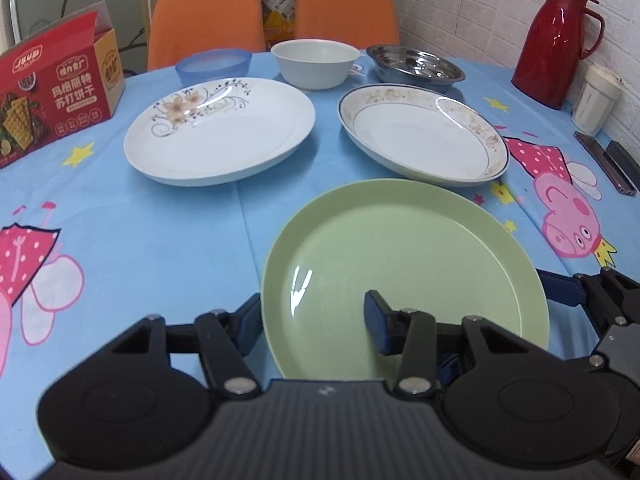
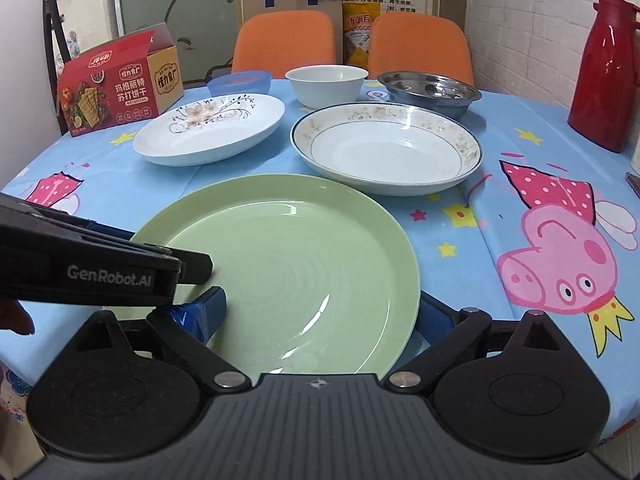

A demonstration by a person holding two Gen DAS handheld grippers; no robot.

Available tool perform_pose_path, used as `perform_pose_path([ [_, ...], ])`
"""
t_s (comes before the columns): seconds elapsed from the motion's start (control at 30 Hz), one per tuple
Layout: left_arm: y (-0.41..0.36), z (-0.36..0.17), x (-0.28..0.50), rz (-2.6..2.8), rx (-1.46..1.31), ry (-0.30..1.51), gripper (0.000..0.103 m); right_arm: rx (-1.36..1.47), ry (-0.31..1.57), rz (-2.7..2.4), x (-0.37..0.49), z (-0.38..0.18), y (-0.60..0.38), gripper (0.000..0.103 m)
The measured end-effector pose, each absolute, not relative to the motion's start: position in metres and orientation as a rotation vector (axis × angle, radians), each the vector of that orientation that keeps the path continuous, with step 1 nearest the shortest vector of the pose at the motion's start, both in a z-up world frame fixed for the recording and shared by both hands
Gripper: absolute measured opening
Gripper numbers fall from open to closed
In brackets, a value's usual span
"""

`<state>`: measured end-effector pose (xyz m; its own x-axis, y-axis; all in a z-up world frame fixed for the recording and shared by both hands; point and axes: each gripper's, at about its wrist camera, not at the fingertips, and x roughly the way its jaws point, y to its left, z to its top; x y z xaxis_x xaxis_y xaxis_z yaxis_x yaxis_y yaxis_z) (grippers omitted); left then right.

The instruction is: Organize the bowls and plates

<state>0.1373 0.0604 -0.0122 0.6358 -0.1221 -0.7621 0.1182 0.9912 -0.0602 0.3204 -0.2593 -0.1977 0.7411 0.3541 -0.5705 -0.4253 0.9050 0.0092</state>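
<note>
The left gripper is standing wide open at the near left rim of the green plate, one blue pad outside the rim and the other resting over the plate's inner surface, the rim passing between them; whether either pad is touching cannot be told. The right gripper is likewise spread wide at the plate's near right side, its left finger lying over the plate's surface and its right finger sitting outside the rim, gripping nothing firmly. In the right wrist view the left gripper's black body is reaching in from the left over the plate's edge.

Ahead of both grippers, beyond the green plate, the flower-patterned white plate is lying to the left and the blue-rimmed white plate to the right, well apart from each other. Farther still, a blue bowl, a white bowl and a steel dish are sitting in a row. A red cracker box is standing far left, a red thermos jug far right, all on the cartoon tablecloth.
</note>
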Motion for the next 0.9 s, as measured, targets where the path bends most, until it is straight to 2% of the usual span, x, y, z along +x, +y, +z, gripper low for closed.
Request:
perform_pose_path([
  [0.1,0.068,-0.004,0.13,-0.123,0.002,0.848,0.04,-0.091,0.622,0.435,0.32,-0.193,-0.258,0.085],
  [0.3,0.119,0.011,0.113,0.032,-0.015,0.806,0.04,-0.093,0.576,0.54,0.304,-0.182,-0.218,0.086],
  [0.5,0.166,0.0,0.105,0.129,-0.062,0.834,0.04,-0.125,0.602,0.67,0.302,-0.187,-0.164,0.086],
  [0.83,0.183,-0.015,0.121,0.112,-0.141,0.846,0.041,-0.193,0.608,0.666,0.311,-0.194,-0.148,0.087],
  [0.87,0.184,-0.016,0.12,0.112,-0.151,0.844,0.044,-0.208,0.603,0.673,0.31,-0.196,-0.148,0.087],
  [0.9,0.185,-0.017,0.12,0.106,-0.158,0.848,0.061,-0.23,0.592,0.679,0.307,-0.197,-0.148,0.087],
])
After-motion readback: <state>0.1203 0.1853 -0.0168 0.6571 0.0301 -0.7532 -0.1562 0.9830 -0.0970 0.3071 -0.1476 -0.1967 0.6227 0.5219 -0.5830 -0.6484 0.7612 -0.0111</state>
